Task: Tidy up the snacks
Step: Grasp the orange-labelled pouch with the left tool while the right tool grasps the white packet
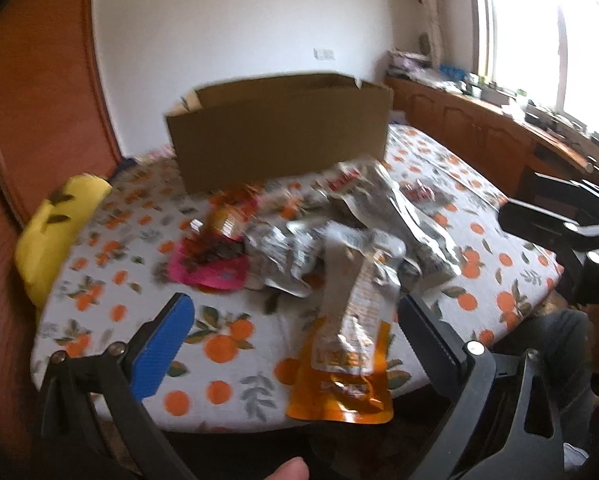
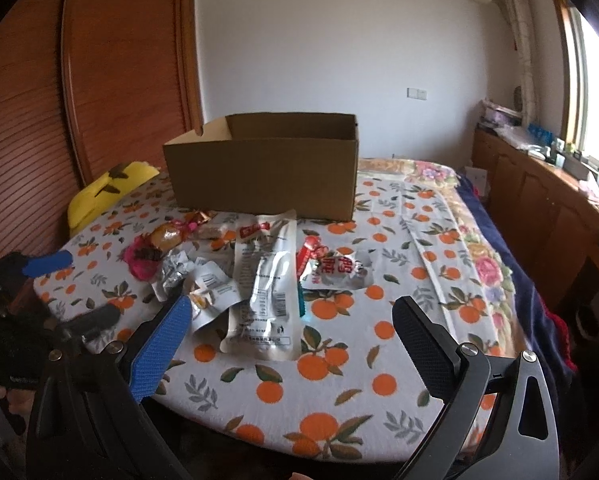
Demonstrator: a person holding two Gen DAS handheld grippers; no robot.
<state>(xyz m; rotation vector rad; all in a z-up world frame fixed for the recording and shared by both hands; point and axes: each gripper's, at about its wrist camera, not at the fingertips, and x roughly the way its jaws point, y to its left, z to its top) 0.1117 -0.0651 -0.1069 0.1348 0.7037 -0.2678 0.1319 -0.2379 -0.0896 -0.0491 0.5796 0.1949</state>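
Both grippers hovering with fingers spread wide, left gripper (image 1: 295, 328) hanging over an orange pouch (image 1: 341, 376), right gripper (image 2: 291, 328) nearing a long silver packet (image 2: 263, 280), snack pile (image 2: 203, 264) lying before an open cardboard box (image 2: 263, 168) on the orange-print cloth (image 2: 339, 380).

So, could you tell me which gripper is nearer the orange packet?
Left. The left gripper is open right around the orange packet; the right gripper hovers farther right.
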